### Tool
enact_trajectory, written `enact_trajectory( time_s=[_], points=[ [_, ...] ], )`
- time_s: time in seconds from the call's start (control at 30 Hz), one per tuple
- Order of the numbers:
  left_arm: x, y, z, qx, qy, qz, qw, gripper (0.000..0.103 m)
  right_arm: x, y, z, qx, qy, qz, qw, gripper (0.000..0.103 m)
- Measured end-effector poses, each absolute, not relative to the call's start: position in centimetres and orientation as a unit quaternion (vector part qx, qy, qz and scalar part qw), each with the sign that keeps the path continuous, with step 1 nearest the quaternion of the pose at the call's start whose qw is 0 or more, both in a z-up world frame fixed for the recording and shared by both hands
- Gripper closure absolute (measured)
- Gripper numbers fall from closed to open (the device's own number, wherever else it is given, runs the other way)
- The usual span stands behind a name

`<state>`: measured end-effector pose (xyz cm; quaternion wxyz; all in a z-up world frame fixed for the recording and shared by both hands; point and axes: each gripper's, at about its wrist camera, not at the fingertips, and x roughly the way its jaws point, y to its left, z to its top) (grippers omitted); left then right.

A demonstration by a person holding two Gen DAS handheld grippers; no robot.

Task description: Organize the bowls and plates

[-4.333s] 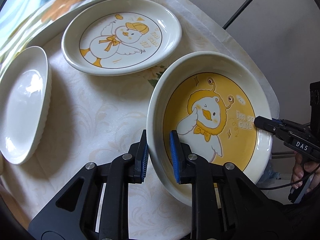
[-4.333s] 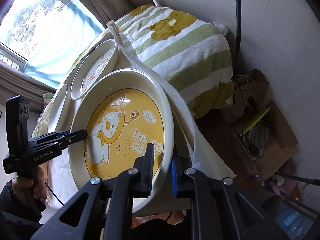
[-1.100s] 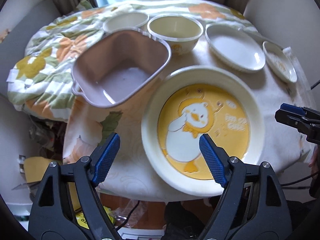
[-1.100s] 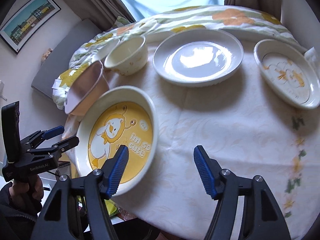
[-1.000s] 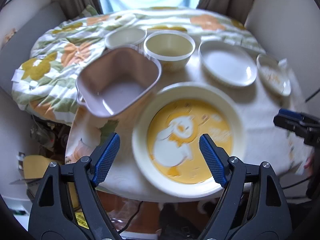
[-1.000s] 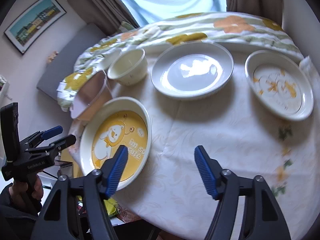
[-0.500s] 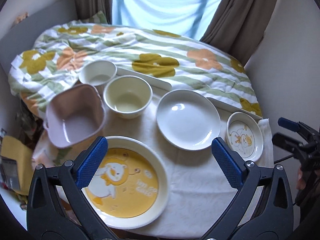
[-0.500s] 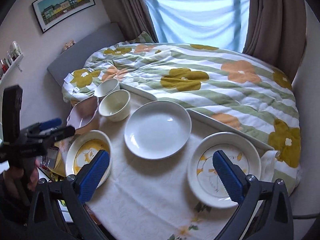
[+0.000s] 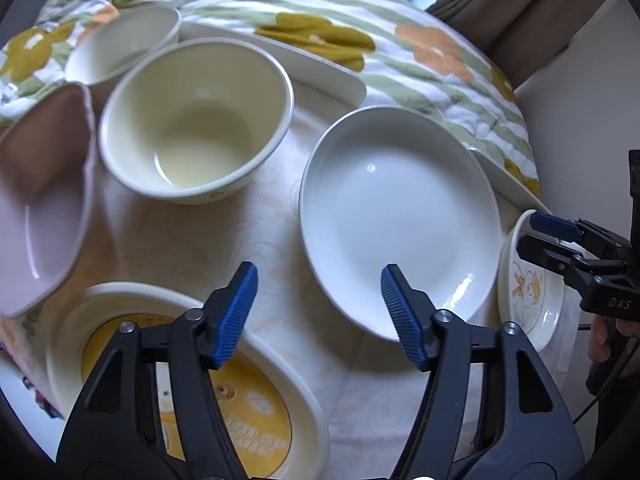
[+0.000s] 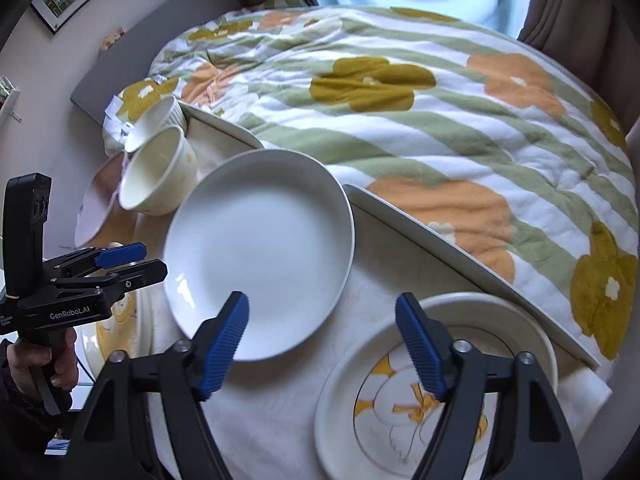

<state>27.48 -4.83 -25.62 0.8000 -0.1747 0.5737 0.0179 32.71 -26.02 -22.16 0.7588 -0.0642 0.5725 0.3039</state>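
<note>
My left gripper [image 9: 318, 314] is open and empty, low over the table between the yellow duck plate [image 9: 260, 420] and the plain white plate [image 9: 396, 216]. My right gripper [image 10: 322, 346] is open and empty, between the plain white plate [image 10: 260, 256] and the white duck plate [image 10: 404, 408]. A cream bowl [image 9: 192, 128], a small white ribbed bowl [image 9: 120, 40] and a pink square dish [image 9: 36, 200] stand at the left. The white duck plate also shows in the left wrist view [image 9: 528, 296], partly behind the right gripper [image 9: 548, 236].
The table has a white patterned cloth [image 9: 200, 236] and a raised white rim [image 9: 320, 64]. A flowered striped quilt [image 10: 440, 100] lies behind it. A wall and brown curtain [image 9: 520, 8] are at the right. The left gripper [image 10: 120, 260] shows in the right wrist view.
Both grippers let go of the yellow duck plate, which now lies at the table's front left. Both then rose, and have now dropped closer to the plain white plate, still open.
</note>
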Motion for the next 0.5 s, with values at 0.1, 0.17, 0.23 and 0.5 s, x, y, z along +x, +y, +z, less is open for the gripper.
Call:
enact_trajectory(
  time_s=[0.1, 0.17, 0.23, 0.5],
  points=[
    [28.6, -4.8, -27.0, -0.178, 0.582, 0.015, 0.793, 0.051, 34.0, -25.3, -24.2, -0.070, 0.585, 0.307, 0.748, 0.043],
    [29.1, -4.8, -27.7, -0.178, 0.586, 0.012, 0.791, 0.052, 34.5, -24.9, -25.1, -0.073, 0.591, 0.310, 0.741, 0.050],
    [29.3, -4.9, -28.1, -0.174, 0.588, 0.010, 0.790, 0.060, 34.9, -24.7, -25.8, -0.074, 0.595, 0.315, 0.736, 0.053],
    [29.2, -5.6, -27.8, -0.136, 0.583, 0.000, 0.801, 0.083, 34.8, -23.4, -26.8, -0.102, 0.593, 0.332, 0.726, 0.075]
  ],
)
